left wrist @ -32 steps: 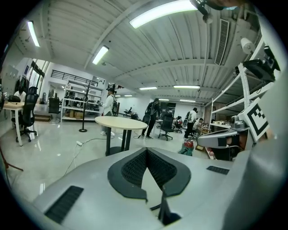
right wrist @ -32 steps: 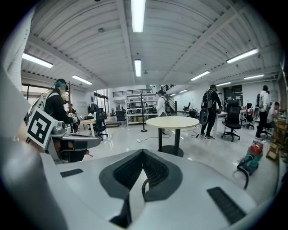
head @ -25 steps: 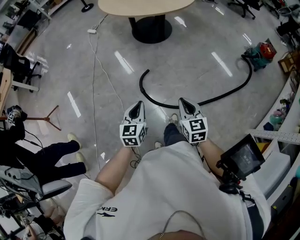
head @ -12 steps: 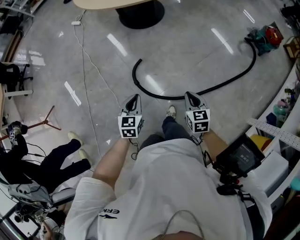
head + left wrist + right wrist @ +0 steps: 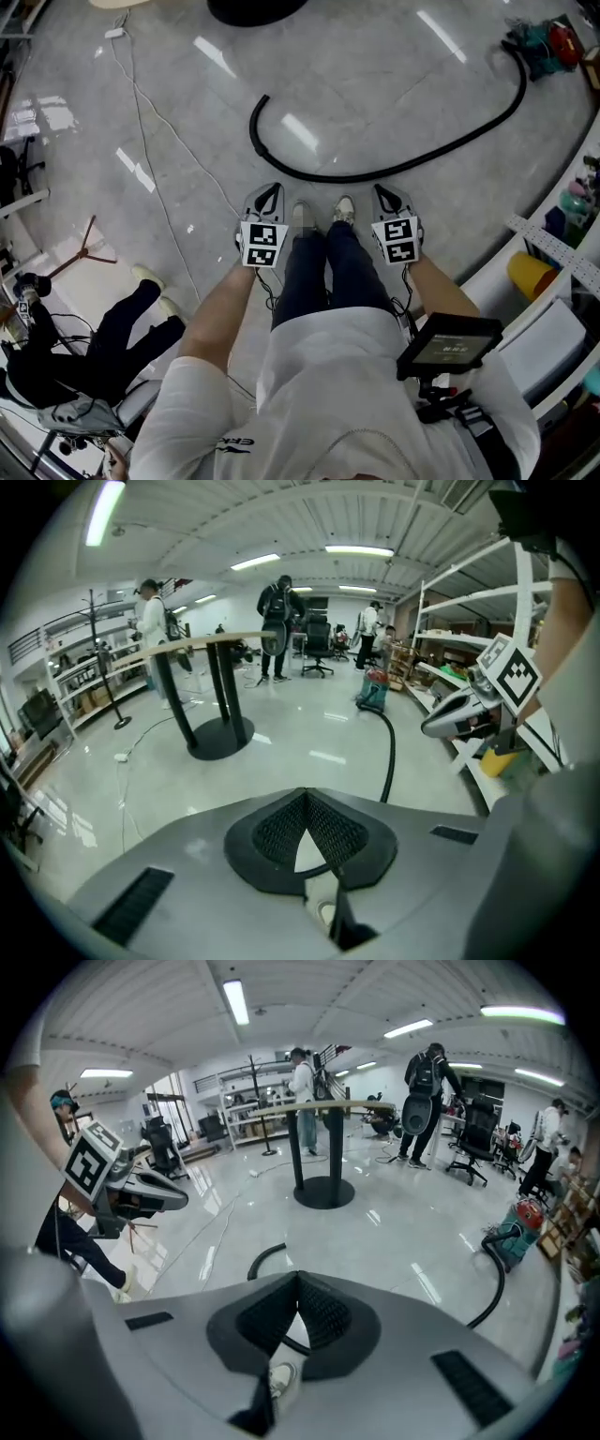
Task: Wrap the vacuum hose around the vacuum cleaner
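Toward floor (image 5: 394, 103), left gripper (image 5: 267, 192) and right gripper (image 5: 383, 193) dropped.

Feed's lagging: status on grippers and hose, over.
Left gripper, right gripper shut, empty. Long black vacuum hose uncoiled on grey floor, untouched. Teal-and-red vacuum cleaner at its far end. Thin white cable leftward.

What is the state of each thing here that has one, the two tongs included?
Left tongs: shut, empty.
Right tongs: shut, empty.
Vacuum hose: unwrapped, lying in a long curve on the floor.
Vacuum cleaner: on the floor at the hose's far end, no hose around it.
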Demonstrator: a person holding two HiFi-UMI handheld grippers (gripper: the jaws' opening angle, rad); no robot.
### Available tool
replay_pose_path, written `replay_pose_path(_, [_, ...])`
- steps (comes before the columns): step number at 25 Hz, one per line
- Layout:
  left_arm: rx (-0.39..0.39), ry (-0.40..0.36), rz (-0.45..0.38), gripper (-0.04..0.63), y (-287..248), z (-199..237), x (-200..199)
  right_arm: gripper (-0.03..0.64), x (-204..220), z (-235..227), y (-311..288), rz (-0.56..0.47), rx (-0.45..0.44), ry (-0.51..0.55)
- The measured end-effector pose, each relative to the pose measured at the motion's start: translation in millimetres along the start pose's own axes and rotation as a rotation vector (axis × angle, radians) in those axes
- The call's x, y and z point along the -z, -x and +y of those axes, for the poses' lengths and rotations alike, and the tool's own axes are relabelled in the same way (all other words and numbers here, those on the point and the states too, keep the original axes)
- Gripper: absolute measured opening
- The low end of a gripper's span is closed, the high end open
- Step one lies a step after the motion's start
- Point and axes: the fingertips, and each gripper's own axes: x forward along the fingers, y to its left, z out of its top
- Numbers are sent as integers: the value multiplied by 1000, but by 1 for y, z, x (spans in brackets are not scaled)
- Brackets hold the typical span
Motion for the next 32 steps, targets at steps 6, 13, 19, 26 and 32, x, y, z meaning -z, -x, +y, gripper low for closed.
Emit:
replay_pose_path(6, [126,-135,134,3,-95,-15,91,3,91,1,-85,114,-38,80])
replay_pose_path(13, [218,-232,204,5,-188,-16,177,3,182,4,-179,213,-102,168])
replay_pose_path(19, [292,-298,269,6,-263,-8,244,5,241,9,-256,254,-170,244])
replay_pose_path(26, [397,-496,362,88,-316,-10,333,50,311,13,-322,330,-230,375])
replay_pose_path(32, [461,-733,415,160,-357,-12,399,183,381,12,-361,453,-286,616])
